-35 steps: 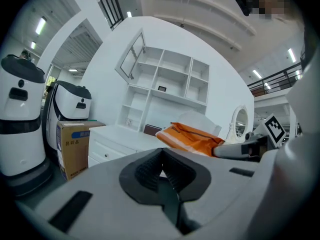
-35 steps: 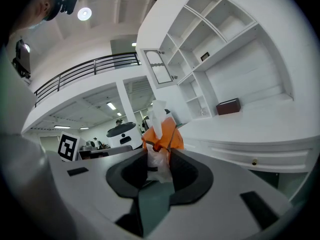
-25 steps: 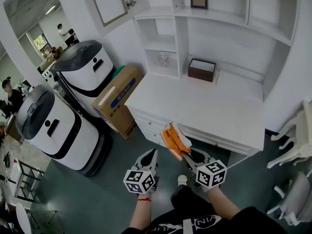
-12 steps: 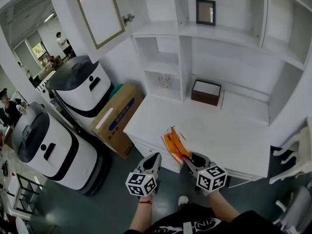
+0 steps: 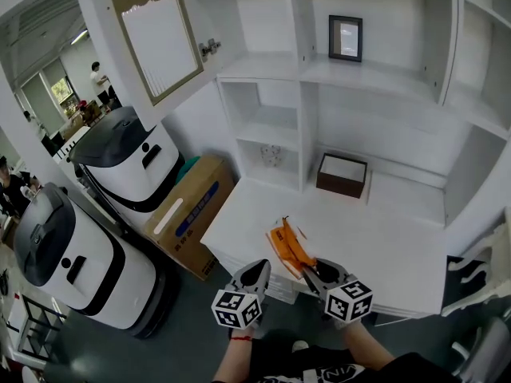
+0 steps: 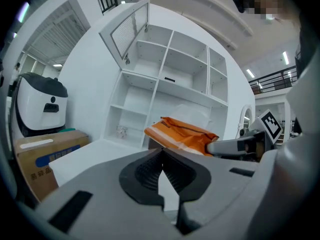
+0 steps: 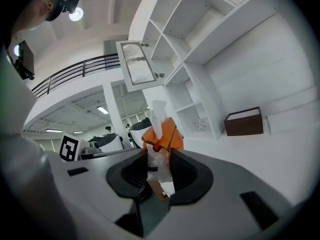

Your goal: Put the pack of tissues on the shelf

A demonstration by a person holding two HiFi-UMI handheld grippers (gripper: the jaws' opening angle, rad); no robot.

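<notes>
Right claw grips the tissues by one end over the surface, a light, soft, probably slippery pack; left claw clenched, empty.

Desk top: white, with a brown box at the back by the wall.
Upper shelf: a dark picture frame stands upright.
Low shelf: a small pale ornament.
Floor: a cardboard box beside the desk, and two white-and-grey machines.
</notes>
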